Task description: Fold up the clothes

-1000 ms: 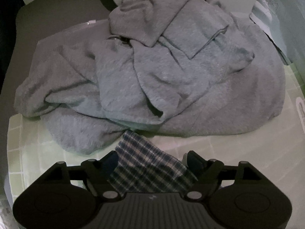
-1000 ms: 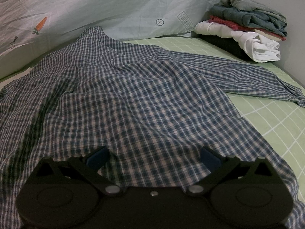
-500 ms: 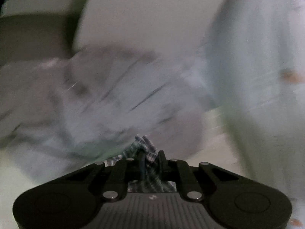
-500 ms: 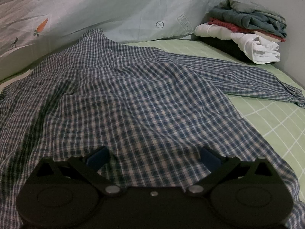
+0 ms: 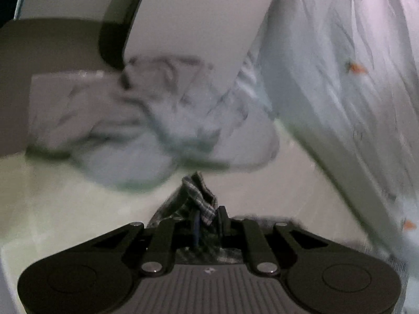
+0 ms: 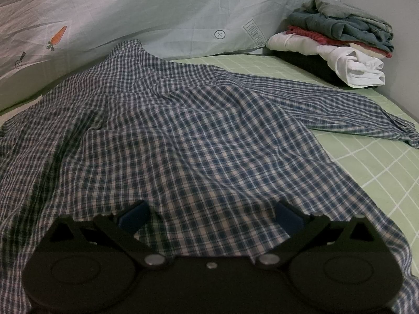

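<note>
A blue-and-white checked shirt (image 6: 199, 136) lies spread over the green bed sheet in the right wrist view, one sleeve stretched out to the right. My right gripper (image 6: 209, 214) is open, low over the shirt's near hem, with cloth lying between its blue pads (image 6: 133, 216). In the left wrist view my left gripper (image 5: 208, 216) is shut on a bunched corner of the checked shirt (image 5: 199, 196), which sticks up between the fingers. That view is blurred by motion.
A crumpled grey garment (image 5: 157, 130) lies ahead of the left gripper. A pale bedcover with carrot prints (image 6: 157, 13) rises along the back. A stack of folded clothes (image 6: 340, 41) sits in the far right corner by the wall. Green checked sheet (image 6: 379, 172) shows at right.
My left gripper went from open around the shirt corner to shut on it, then swung so the grey garment sits farther off. The right gripper stayed open and still.
</note>
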The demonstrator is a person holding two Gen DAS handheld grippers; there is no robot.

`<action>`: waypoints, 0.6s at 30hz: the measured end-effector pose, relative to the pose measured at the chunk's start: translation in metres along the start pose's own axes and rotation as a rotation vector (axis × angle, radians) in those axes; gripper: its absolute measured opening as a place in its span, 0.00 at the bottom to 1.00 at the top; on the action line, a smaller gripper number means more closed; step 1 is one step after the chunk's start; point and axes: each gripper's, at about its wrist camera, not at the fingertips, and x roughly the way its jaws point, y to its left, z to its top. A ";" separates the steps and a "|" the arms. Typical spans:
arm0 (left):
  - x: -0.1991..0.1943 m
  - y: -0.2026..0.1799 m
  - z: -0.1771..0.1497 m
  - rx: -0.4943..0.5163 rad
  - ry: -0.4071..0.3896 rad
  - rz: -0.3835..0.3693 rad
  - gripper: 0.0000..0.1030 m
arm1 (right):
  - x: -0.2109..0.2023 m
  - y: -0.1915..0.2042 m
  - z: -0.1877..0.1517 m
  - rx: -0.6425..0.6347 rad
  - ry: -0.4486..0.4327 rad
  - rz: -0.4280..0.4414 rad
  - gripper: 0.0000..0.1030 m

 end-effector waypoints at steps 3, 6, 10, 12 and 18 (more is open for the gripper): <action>-0.010 0.007 -0.016 0.036 0.027 0.021 0.14 | 0.000 0.001 0.000 0.001 0.002 -0.001 1.00; -0.018 0.009 -0.023 0.035 0.041 0.027 0.14 | 0.000 0.001 0.000 0.002 0.003 -0.002 1.00; -0.012 0.005 -0.025 0.059 0.080 0.056 0.17 | -0.001 0.003 0.000 0.005 0.003 -0.005 1.00; -0.011 0.004 -0.028 0.074 0.097 0.061 0.17 | -0.001 0.004 0.000 0.006 0.003 -0.006 1.00; -0.012 0.003 -0.033 0.087 0.135 0.053 0.27 | -0.002 0.005 -0.002 0.009 -0.003 -0.008 1.00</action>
